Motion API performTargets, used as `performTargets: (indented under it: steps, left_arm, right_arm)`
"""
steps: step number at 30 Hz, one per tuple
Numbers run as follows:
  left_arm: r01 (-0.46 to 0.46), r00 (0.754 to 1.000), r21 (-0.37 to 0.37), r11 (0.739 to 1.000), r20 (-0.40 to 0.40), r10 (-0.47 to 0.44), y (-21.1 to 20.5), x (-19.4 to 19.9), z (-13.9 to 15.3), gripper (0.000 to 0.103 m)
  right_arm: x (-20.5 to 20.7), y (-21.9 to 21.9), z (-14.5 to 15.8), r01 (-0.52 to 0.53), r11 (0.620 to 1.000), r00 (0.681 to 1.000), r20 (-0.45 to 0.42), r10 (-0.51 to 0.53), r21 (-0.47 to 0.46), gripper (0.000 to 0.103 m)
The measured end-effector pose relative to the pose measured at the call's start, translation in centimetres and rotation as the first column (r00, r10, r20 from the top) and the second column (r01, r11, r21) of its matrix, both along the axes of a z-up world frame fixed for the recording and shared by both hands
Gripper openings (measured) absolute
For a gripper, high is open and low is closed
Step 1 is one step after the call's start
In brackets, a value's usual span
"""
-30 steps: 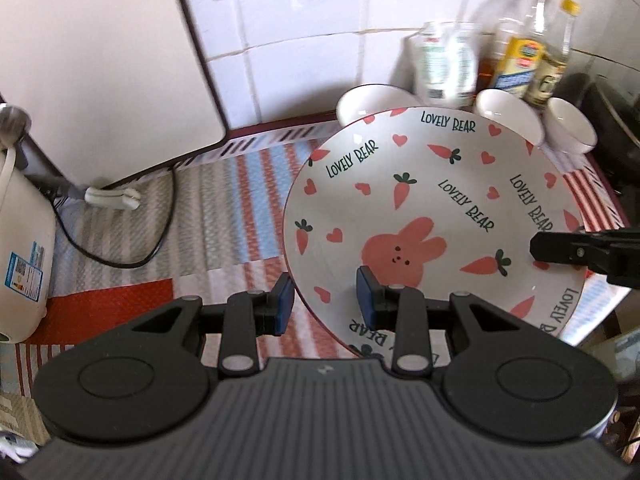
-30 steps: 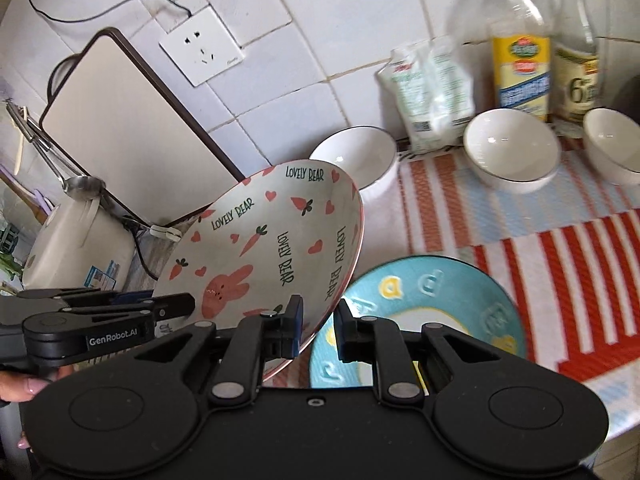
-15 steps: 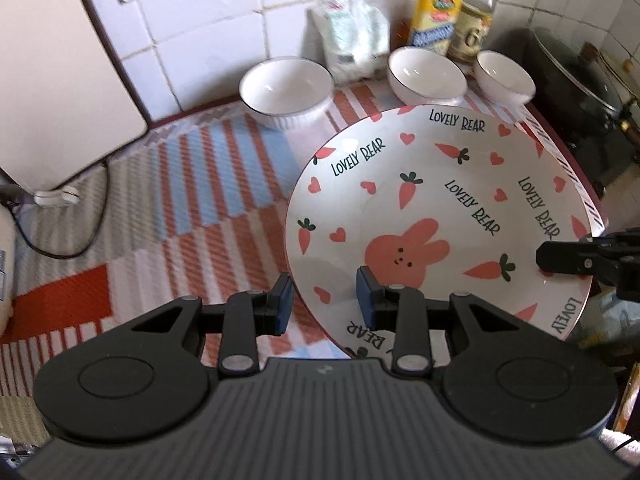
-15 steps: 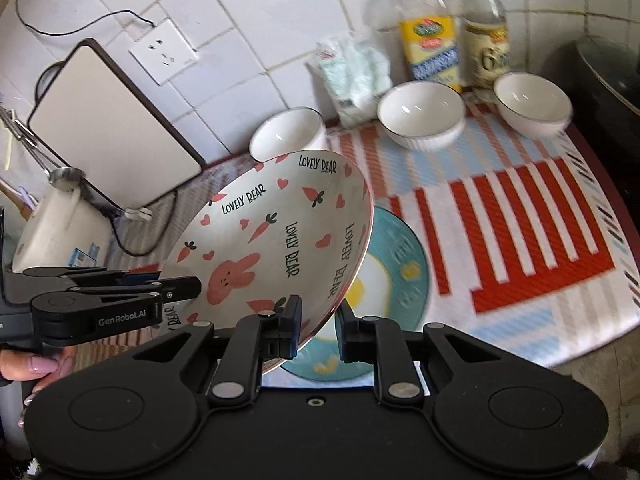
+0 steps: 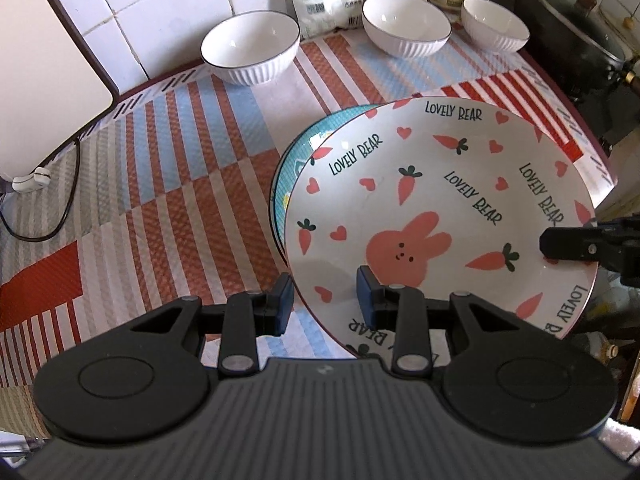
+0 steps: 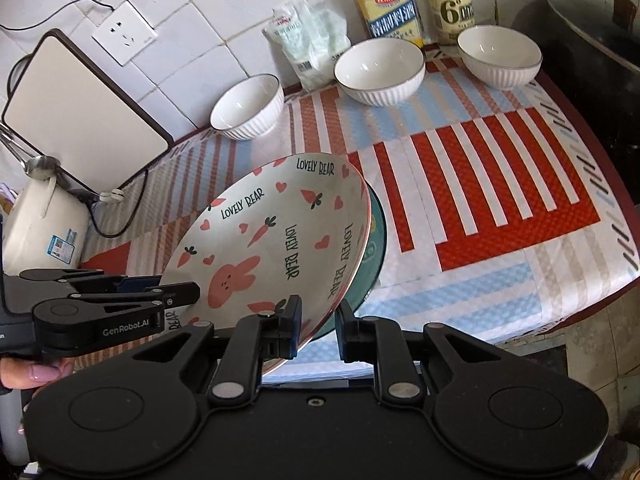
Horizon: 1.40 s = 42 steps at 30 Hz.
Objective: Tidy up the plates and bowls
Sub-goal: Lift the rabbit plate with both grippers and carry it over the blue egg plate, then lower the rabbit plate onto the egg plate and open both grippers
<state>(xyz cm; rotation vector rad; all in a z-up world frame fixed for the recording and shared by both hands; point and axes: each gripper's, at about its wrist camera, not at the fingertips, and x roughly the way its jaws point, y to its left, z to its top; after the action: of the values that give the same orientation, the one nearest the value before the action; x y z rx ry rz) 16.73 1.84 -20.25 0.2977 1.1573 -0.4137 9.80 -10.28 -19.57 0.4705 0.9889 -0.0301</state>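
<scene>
Both grippers pinch the bunny plate (image 5: pixel 436 208) by its rim: the left gripper (image 5: pixel 325 302) on one side, the right gripper (image 6: pixel 318 326) on the other. It covers most of the blue plate (image 5: pixel 298 160) under it; only an edge shows.

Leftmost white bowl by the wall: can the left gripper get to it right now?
Probably not yet: the left gripper straddles the bunny plate rim. The mat toward the bowl looks unobstructed.
</scene>
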Motion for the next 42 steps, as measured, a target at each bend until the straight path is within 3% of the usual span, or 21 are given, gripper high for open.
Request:
performTargets:
  steps: [8, 9, 10, 11, 12, 14, 16, 18, 20, 25, 29, 35, 40, 42]
  left_arm:
    - [0.005, 0.999, 0.050, 0.999, -0.034, -0.004, -0.7, 0.3, -2.0, 0.031]
    - [0.013, 0.999, 0.061, 0.998, -0.038, -0.011, -0.9, 0.3, -2.2, 0.028]
    - [0.031, 0.999, 0.065, 0.997, -0.043, -0.028, -1.1, 0.1, -2.5, 0.016]
    - [0.056, 0.997, 0.023, 0.998, -0.058, -0.054, -1.3, -0.2, -2.4, 0.007]
    - [0.071, 0.993, -0.037, 0.997, -0.094, -0.074, -1.8, -0.4, -2.2, 0.007]
    - [0.052, 0.992, -0.023, 0.998, -0.113, -0.055, -3.2, -0.8, -2.2, 0.005]
    - [0.066, 0.995, -0.008, 0.998, -0.078, -0.066, -4.0, -1.0, -2.5, 0.003]
    - [0.018, 0.993, -0.064, 0.998, -0.115, -0.025, -3.6, -0.2, -3.0, 0.003]
    - [0.004, 0.995, -0.042, 0.999, -0.101, -0.008, -3.3, 0.2, -3.4, 0.003]
    - [0.054, 0.994, 0.013, 0.998, -0.097, -0.053, -3.3, 0.1, -3.9, 0.003]
    - [0.067, 0.994, 0.034, 0.997, -0.086, -0.064, -3.2, -0.1, -4.2, 0.004]
    - [0.057, 0.994, 0.018, 0.998, -0.095, -0.055, -2.1, 0.7, -4.0, 0.006]
    - [0.058, 0.994, 0.005, 0.998, -0.092, -0.057, -1.9, 1.0, -4.0, 0.006]
    - [0.061, 0.995, -0.004, 0.998, -0.084, -0.061, -2.0, 0.9, -3.8, 0.009]
  right_arm:
    - [0.7, -0.6, -1.9, 0.015, 1.000, 1.000, -0.026, -0.015, 0.019, 0.022]
    - [0.8, -0.6, -2.0, 0.014, 1.000, 1.000, -0.027, -0.014, 0.017, 0.022]
    - [0.9, -0.5, -2.1, 0.014, 1.000, 1.000, -0.026, -0.014, 0.013, 0.022]
    - [1.1, -0.5, -2.0, 0.014, 1.000, 1.000, -0.020, -0.013, 0.011, 0.024]
    - [1.2, -0.4, -1.9, 0.011, 1.000, 1.000, -0.017, -0.011, 0.018, 0.024]
    - [1.7, -0.4, -2.1, 0.025, 0.998, 0.999, -0.021, -0.024, 0.058, 0.024]
    - [2.2, -0.5, -2.7, 0.061, 0.995, 0.997, -0.048, -0.057, 0.080, 0.022]
    - [2.5, -1.0, -3.2, 0.080, 0.994, 0.996, -0.042, -0.077, 0.079, 0.019]
    - [2.6, -1.7, -3.2, 0.102, 0.989, 0.995, -0.033, -0.099, 0.107, 0.017]
    - [3.9, -1.0, -3.2, 0.046, 0.999, 0.997, -0.063, -0.047, -0.014, 0.014]
    - [4.5, -0.5, -4.0, 0.042, 0.998, 0.996, -0.077, -0.045, -0.048, 0.015]
    - [5.4, 0.5, -4.4, 0.018, 0.990, 0.995, -0.093, -0.031, -0.138, 0.021]
    - [5.7, 0.5, -5.2, 0.038, 0.987, 0.994, -0.095, -0.053, -0.153, 0.025]
    - [6.0, 1.1, -5.3, 0.010, 0.975, 0.996, -0.088, -0.030, -0.222, 0.031]
